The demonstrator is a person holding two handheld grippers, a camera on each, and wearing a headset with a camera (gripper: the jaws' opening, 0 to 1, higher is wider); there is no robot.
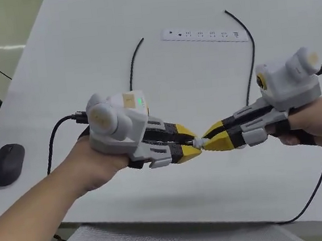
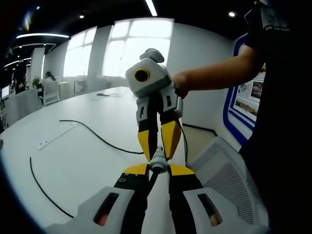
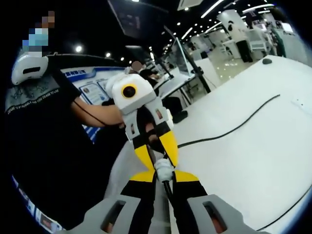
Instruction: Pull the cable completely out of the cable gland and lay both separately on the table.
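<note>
White bench (image 1: 203, 82) lies below; left tongs (image 2: 158, 169) and right tongs (image 3: 164, 176) meet tip to tip, both pinched narrow around the cable gland (image 1: 199, 142), its cable (image 3: 168, 187) threaded through. Which part each grips, I cannot tell. Pull straight apart along the cable, without twisting.

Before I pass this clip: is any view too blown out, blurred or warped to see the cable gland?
Head view: even light, sharp, cable gland small but clear. Left gripper view: windows blown out, fisheye curves the table, gland sharp. Right gripper view: dim room, ceiling-light spots, gland sharp.
</note>
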